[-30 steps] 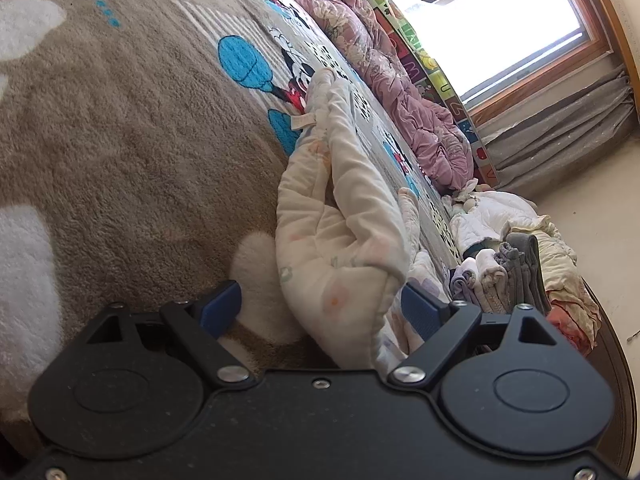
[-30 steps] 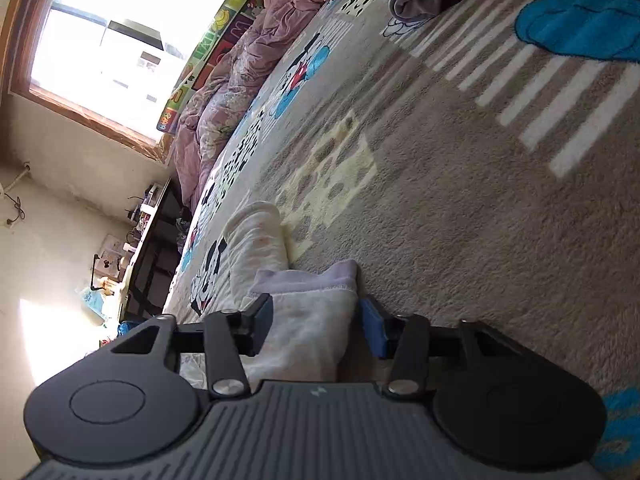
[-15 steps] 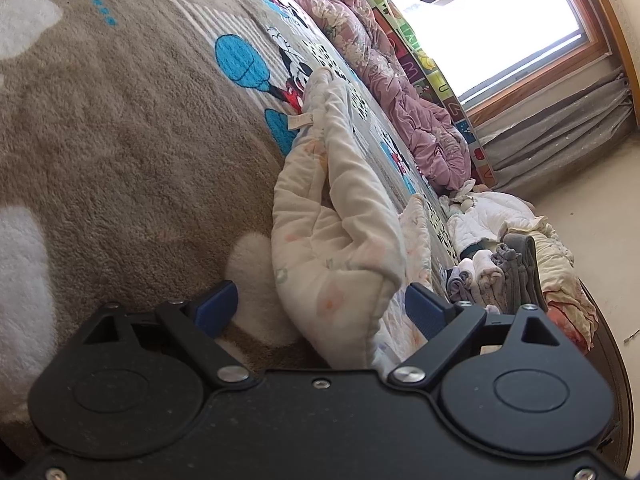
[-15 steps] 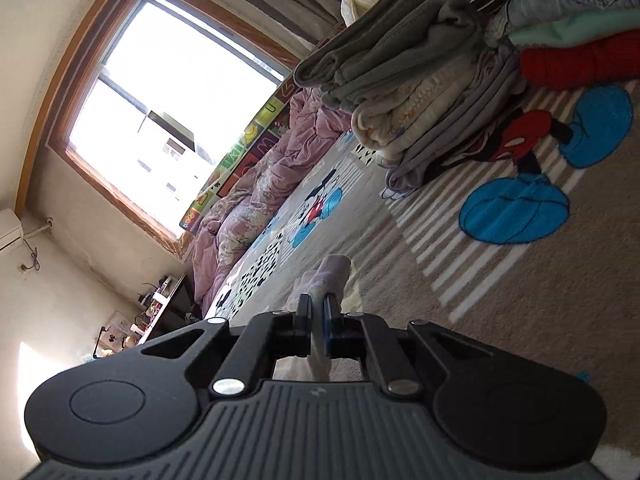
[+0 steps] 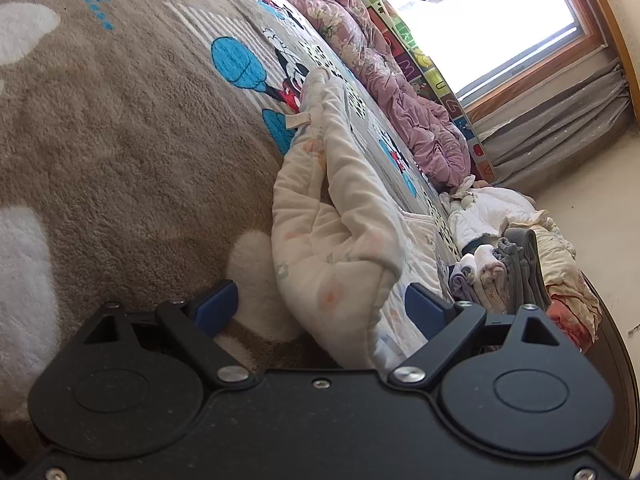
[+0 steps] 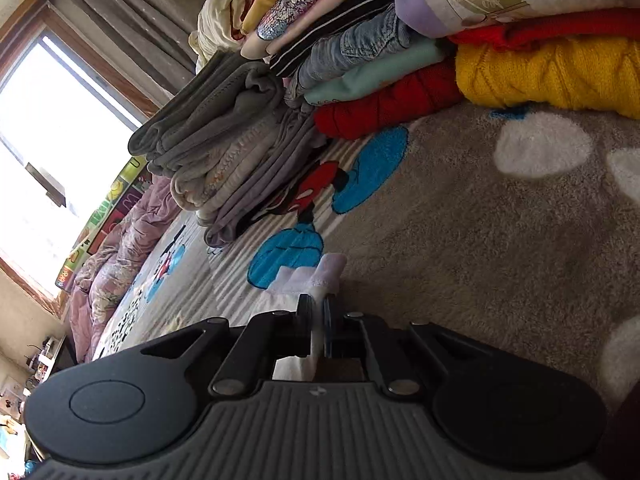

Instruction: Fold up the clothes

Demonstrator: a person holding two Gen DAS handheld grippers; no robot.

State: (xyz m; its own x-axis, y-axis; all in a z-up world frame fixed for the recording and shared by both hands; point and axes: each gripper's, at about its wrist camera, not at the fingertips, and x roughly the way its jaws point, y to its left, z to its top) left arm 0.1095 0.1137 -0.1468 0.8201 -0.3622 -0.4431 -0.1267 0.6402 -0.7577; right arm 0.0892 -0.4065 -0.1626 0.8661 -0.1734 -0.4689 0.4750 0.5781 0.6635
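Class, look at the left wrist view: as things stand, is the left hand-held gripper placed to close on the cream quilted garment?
Probably yes. The left hand-held gripper is open, and a fold of the cream garment already lies between its blue pads, with nothing blocking. The pads do not yet press it.

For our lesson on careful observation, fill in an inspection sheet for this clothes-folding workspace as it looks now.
Surface: brown plush blanket with cartoon prints and white patches.
Job's things: cream quilted garment lying crumpled; white cloth.
Clutter: folded clothes stack; pink quilt; small clothes pile.
Grippers: left claw open, garment between its fingers, pads apart from it; right claw shut on the white cloth.
Cables: nothing seen.
Surroundings: bright window, grey curtain.
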